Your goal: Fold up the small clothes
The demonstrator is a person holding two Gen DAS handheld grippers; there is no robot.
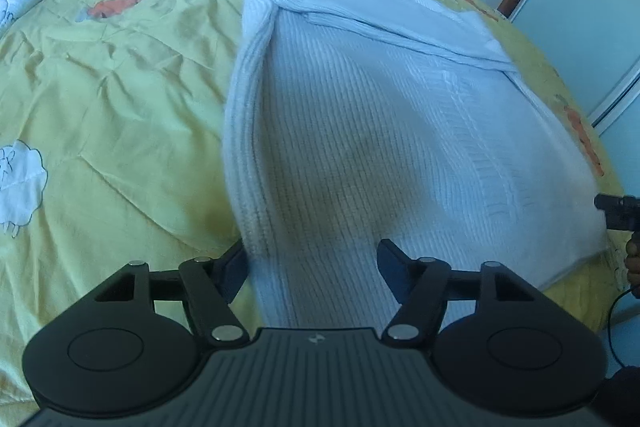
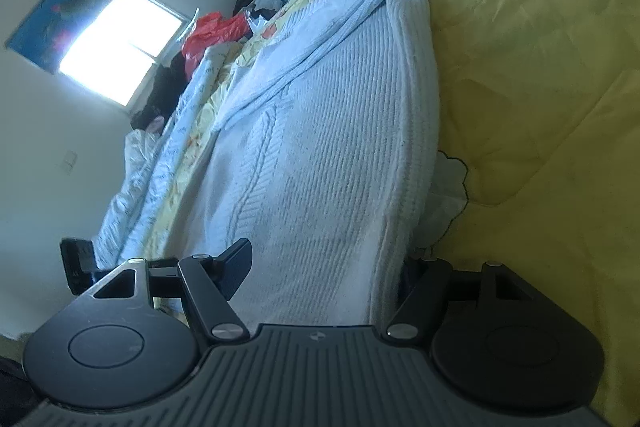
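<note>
Slippage is the main risk: the white ribbed sweater point(image 1: 380, 131) lies partly folded on the yellow printed bedsheet point(image 1: 112, 99), its near hem between the half-spread fingers of both the left gripper point(image 1: 312, 267) and the right gripper point(image 2: 324, 267), and whether either truly pinches it I cannot tell. Thick, springy knit could slide out or unfold, and uneven lifting would skew the soft fold.
</note>
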